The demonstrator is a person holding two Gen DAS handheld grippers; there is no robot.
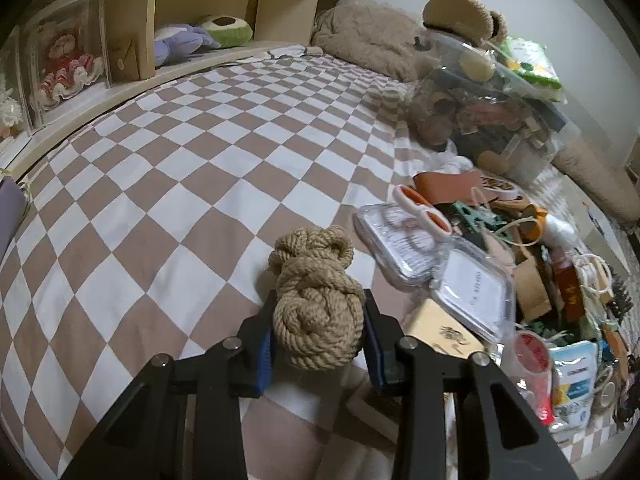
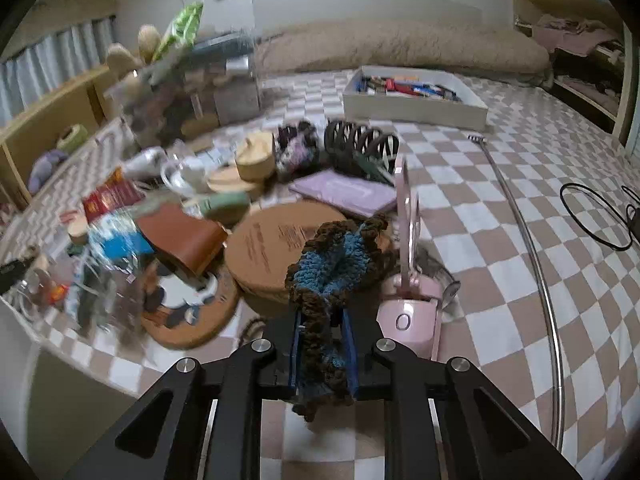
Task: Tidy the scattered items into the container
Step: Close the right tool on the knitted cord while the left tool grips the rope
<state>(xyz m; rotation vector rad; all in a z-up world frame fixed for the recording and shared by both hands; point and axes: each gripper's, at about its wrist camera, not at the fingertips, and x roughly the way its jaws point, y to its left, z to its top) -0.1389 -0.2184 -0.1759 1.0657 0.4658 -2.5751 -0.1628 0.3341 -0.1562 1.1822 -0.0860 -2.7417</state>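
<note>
In the left wrist view my left gripper [image 1: 318, 332] is shut on a coiled bundle of tan rope [image 1: 314, 288], whose upper loops stick out past the blue pads over the checkered bedspread. In the right wrist view my right gripper [image 2: 322, 344] is shut on a blue and brown crocheted piece [image 2: 334, 264] that stands up between the pads above the pile. A white box [image 2: 416, 110] with several small items in it sits far back on the bed. A clear plastic bin [image 1: 492, 108] stuffed with things stands at the upper right of the left wrist view.
A heap of scattered items lies to the right of the rope: orange-handled scissors [image 1: 424, 210], clear cases [image 1: 472, 296], leather pieces. Near the crocheted piece lie a round cork board [image 2: 280, 240], a pink device [image 2: 412, 312], a purple pouch [image 2: 344, 192], and a long metal rod [image 2: 528, 240]. Shelves [image 1: 192, 40] line the far side.
</note>
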